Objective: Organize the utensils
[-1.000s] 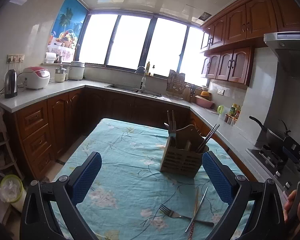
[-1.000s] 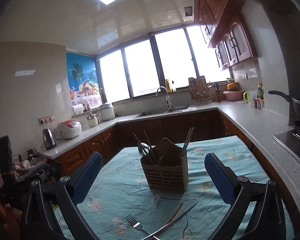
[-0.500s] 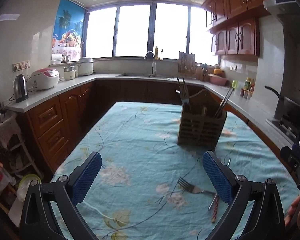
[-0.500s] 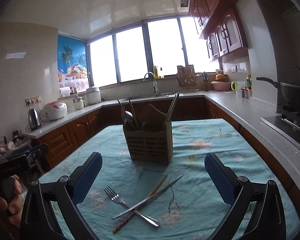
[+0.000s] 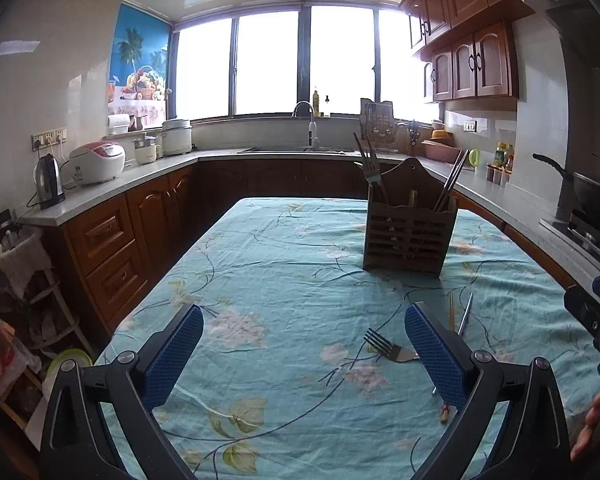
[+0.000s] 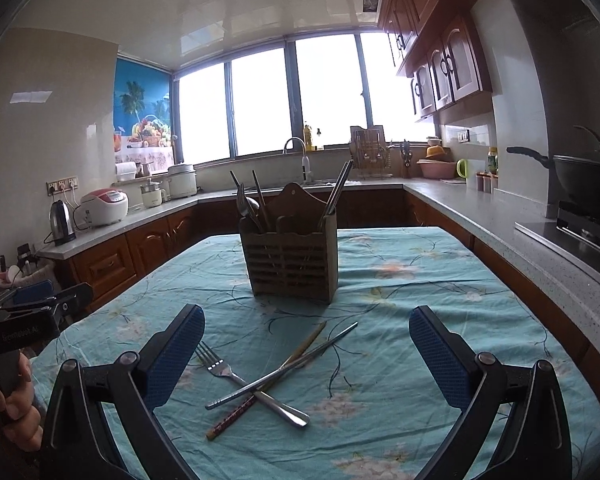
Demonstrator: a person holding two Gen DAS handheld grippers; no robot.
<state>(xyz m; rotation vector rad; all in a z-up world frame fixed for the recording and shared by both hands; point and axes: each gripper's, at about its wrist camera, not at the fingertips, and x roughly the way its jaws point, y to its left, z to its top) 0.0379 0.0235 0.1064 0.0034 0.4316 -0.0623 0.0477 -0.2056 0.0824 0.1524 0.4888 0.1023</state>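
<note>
Your right gripper (image 6: 306, 354) hangs just above the surface (image 6: 440, 280), its blue-padded fingers (image 6: 436, 356) spread wide apart and holding nothing. Between them lie the loose utensils: a fork (image 6: 252, 386) with its tines toward 10 o'clock, a metal chopstick (image 6: 284, 364) crossing over the fork's handle and running toward 2 o'clock, and a wooden chopstick (image 6: 272, 380) with a red patterned end lying nearly alongside it. The three overlap where they cross.

Beyond them, at 12 o'clock, the wooden utensil holder (image 6: 294, 258) stands upright on the floral tablecloth (image 6: 400, 400), well apart from the pile. Its left compartment holds forks and a spoon, its right one a few metal chopsticks leaning outward.

Your left gripper (image 5: 304, 346) is also empty, with fingers (image 5: 176, 354) set wide. From that side the fork (image 5: 388, 348) shows at 3 o'clock, its handle hidden behind the right finger, and the holder (image 5: 408, 236) sits at 1 o'clock.
</note>
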